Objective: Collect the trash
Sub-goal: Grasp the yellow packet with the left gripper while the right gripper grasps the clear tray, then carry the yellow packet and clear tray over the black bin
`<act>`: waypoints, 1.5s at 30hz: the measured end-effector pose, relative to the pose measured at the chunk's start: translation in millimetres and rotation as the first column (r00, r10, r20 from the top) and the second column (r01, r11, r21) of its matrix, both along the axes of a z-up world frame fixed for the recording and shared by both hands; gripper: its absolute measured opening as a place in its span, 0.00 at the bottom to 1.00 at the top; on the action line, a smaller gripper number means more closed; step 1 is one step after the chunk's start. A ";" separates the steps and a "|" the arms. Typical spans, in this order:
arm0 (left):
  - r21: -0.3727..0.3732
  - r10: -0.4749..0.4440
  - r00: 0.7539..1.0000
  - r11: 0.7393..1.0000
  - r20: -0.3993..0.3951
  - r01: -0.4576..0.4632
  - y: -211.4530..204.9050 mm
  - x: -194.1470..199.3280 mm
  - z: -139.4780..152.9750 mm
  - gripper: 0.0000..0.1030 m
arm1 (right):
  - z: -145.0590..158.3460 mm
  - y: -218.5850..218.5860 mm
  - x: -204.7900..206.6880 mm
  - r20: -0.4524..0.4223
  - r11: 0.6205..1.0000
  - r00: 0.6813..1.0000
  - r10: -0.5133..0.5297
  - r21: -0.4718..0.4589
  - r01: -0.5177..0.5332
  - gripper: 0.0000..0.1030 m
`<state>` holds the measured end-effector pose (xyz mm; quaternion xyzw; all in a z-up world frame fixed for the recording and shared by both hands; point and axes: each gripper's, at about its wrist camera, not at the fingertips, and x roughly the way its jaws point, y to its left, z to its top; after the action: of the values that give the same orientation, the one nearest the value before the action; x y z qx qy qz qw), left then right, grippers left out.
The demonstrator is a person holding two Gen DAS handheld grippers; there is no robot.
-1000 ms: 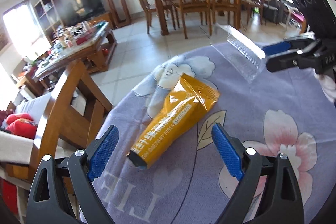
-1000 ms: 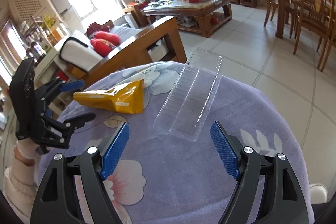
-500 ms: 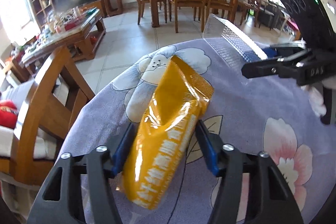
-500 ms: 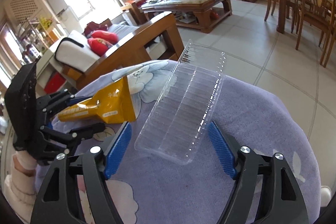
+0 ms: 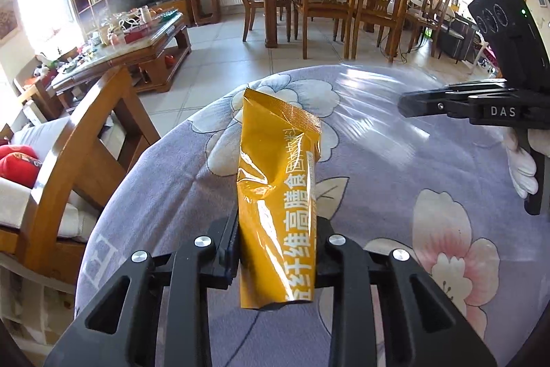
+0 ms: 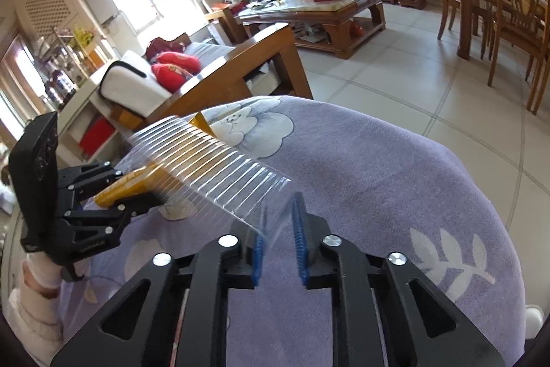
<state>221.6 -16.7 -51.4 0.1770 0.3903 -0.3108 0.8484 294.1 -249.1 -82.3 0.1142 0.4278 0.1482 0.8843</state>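
The left gripper [image 5: 276, 250] is closing on the yellow snack wrapper [image 5: 278, 195]; the right gripper [image 6: 278, 250] pinches the clear plastic tray [image 6: 209, 167]. Both pieces are picked; binning remains.

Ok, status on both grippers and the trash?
Left gripper closing on yellow packet. Right gripper shut on clear plastic tray. Nothing in the way.

The left gripper [image 5: 276, 250] angles downward, its jaws closing with the yellow packet [image 5: 276, 202] pressed between them. The right gripper [image 6: 278, 250] tilts down likewise, jaws pinched nearly together on the end of a clear ribbed plastic tray [image 6: 213, 167]. Pale-sleeved hands hold both.
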 end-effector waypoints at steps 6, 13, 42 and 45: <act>-0.025 0.033 0.999 0.999 0.030 -0.032 9.4 -20.2 13.6 0.26 | 12.1 -3.4 -32.7 0.026 1.000 0.999 0.020 0.006 -0.020 0.04; -0.088 0.038 0.997 0.996 0.063 -0.032 11.3 -61.2 34.6 0.26 | 29.2 -12.9 -81.4 0.070 0.999 0.997 0.018 0.039 -0.021 0.04; -0.246 -0.082 0.986 0.962 0.145 0.116 -82.6 -199.8 63.3 0.27 | 101.7 -159.2 -283.0 0.236 0.987 0.960 -0.151 0.088 0.133 0.04; -0.248 -0.128 0.980 0.955 0.153 0.163 -115.3 -208.1 62.9 0.27 | 107.0 -192.1 -307.6 0.247 0.980 0.949 -0.196 0.087 0.179 0.04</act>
<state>13.5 -132.1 11.6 0.1132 0.2738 -0.4082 0.8635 -13.5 -441.2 24.7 0.1627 0.2933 0.0904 0.9377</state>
